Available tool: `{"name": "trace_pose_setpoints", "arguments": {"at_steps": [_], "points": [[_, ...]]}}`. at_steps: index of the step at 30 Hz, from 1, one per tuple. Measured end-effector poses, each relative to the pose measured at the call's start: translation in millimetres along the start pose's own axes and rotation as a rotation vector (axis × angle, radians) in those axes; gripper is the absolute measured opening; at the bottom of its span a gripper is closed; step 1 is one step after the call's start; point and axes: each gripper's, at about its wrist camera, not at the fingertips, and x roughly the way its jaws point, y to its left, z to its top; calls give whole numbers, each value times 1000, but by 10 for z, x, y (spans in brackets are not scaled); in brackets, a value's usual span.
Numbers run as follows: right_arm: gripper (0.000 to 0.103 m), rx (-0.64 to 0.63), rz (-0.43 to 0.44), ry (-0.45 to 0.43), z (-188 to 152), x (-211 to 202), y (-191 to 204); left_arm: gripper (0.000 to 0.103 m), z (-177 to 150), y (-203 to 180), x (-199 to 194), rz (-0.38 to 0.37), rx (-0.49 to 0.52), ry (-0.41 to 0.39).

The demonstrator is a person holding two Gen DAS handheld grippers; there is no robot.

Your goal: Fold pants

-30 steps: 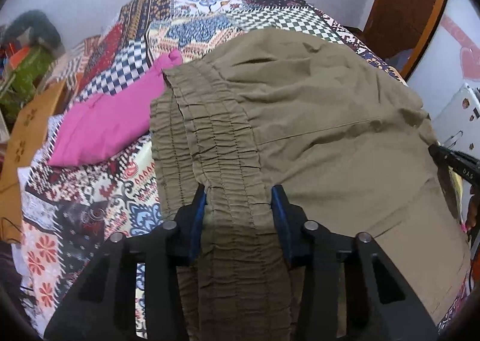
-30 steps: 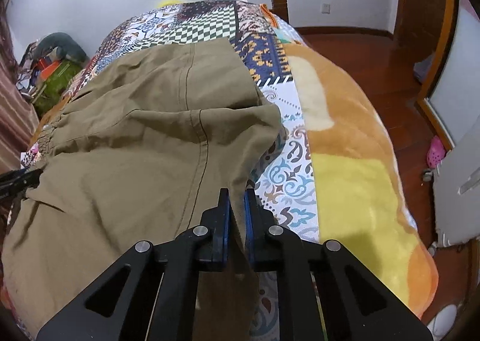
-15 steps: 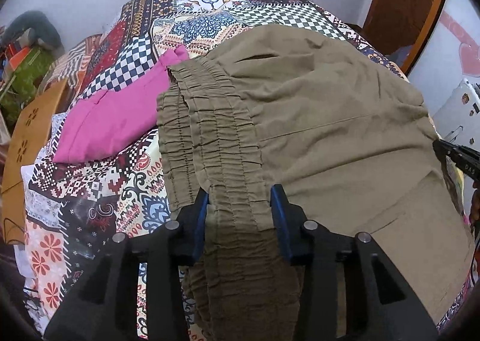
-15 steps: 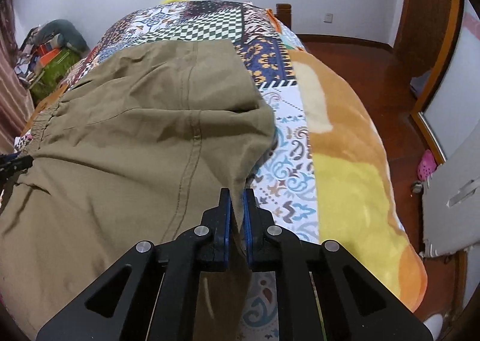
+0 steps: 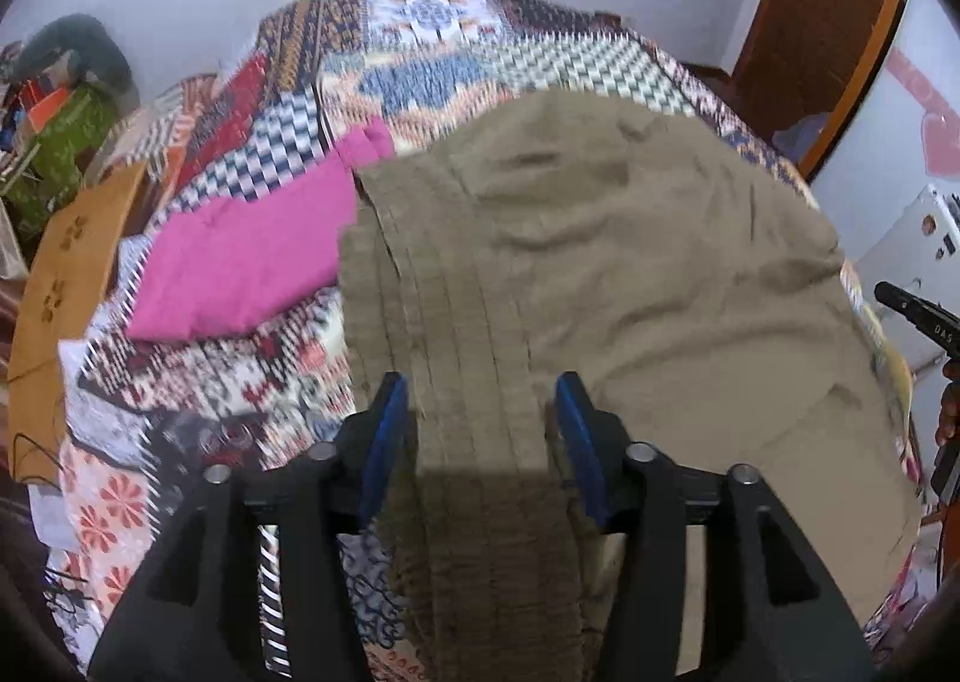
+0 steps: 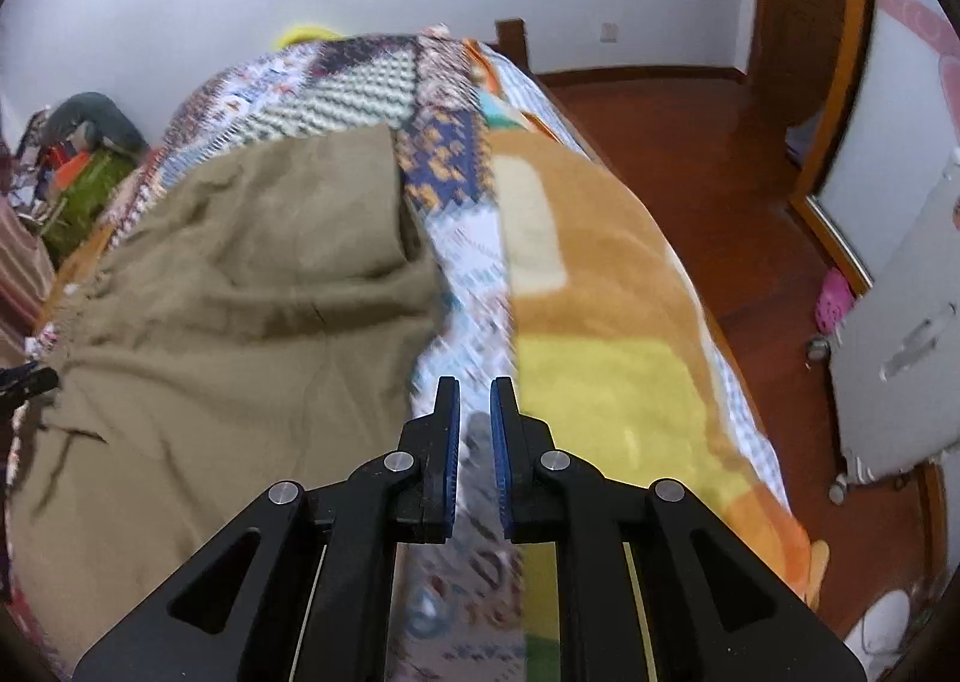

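Olive-brown pants (image 5: 630,274) lie folded on the patterned bedspread (image 5: 252,370). Their ribbed elastic waistband (image 5: 456,358) runs toward me. My left gripper (image 5: 480,412) is open, its blue-padded fingers either side of the waistband without pinching it. In the right wrist view the pants (image 6: 240,322) lie to the left. My right gripper (image 6: 475,412) has its jaws slightly apart and holds nothing, over the bedspread (image 6: 468,274) beside the pants' edge. The right gripper's tip shows at the far right of the left view (image 5: 912,310).
A folded pink garment (image 5: 252,256) lies left of the pants. An orange and yellow blanket (image 6: 600,322) covers the bed's right side. Wooden floor (image 6: 690,154) lies beyond it. Clutter (image 5: 54,130) sits by the wall at the left.
My right gripper has let go of the pants' edge and drawn off to the right; the fabric now lies on the bed. My left gripper has pulled back slightly along the waistband.
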Motion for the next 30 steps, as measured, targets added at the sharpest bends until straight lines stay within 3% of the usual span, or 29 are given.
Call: {"name": "trace_pose_setpoints", "arguments": {"at_steps": [3, 7, 9, 13, 16, 22, 24, 28, 30], "points": [[22, -24, 45, -25, 162, 26, 146, 67, 163, 32, -86, 21, -3, -50], [38, -78, 62, -82, 326, 57, 322, 76, 367, 130, -4, 27, -26, -59], [48, -97, 54, -107, 384, 98, 368, 76, 448, 171, 119, 28, -34, -37], [50, -101, 55, -101, 477, 260, 363, 76, 518, 270, 455, -27, -91, 53], [50, -101, 56, -65, 495, 387, 330, 76, 515, 296, 661, -39, -120, 91], [49, -87, 124, 20, 475, 630, 254, 76, 563, 179, 761, 7, -41, 94], [25, -89, 149, 33, 459, 666, 248, 75, 559, 149, 772, 24, -18, 90], [13, -120, 122, 20, 414, 677, 268, 56, 576, 112, 784, 45, 26, 58], [11, -148, 105, 5, 414, 649, 285, 52, 589, 80, 784, 59, 53, 43]]}}
